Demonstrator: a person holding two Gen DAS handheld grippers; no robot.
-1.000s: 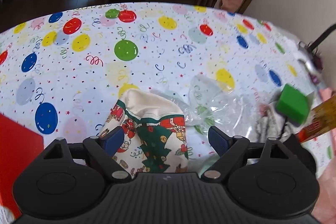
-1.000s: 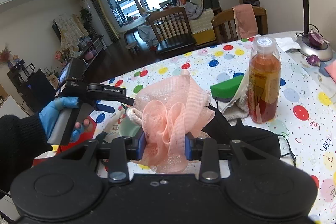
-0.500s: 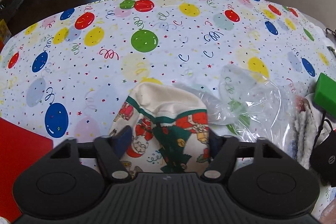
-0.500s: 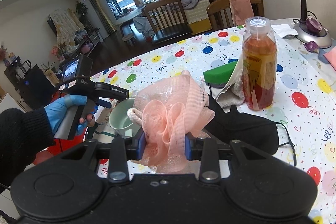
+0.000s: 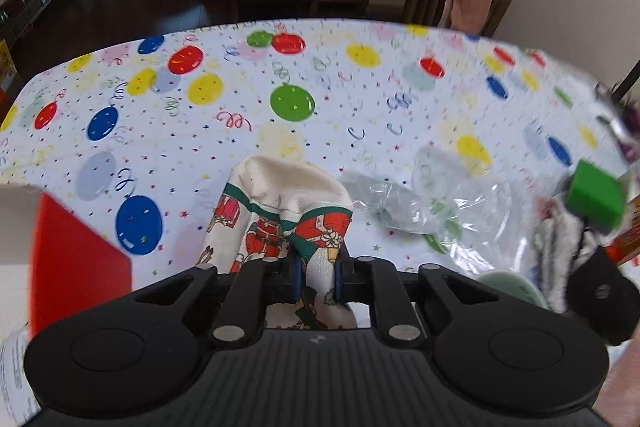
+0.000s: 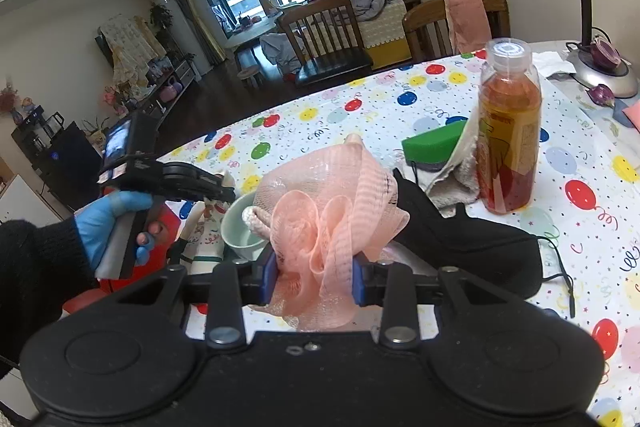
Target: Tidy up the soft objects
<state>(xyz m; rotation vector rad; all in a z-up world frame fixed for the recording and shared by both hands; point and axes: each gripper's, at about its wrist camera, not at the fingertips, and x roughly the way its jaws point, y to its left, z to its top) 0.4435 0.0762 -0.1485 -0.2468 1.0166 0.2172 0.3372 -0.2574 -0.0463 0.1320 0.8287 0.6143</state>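
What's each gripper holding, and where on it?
Left tongs pinch the Christmas-print cloth at its near end; right tongs clamp the pink mesh pouf low.

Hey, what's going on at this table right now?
A person is sorting soft items with two handheld grippers. The left gripper is shut on a cream Christmas-print cloth, bunching it up off the balloon-print tablecloth. The right gripper is shut on a pink mesh bath pouf. A black face mask, green sponge, pale green cup and orange drink bottle sit on the table.
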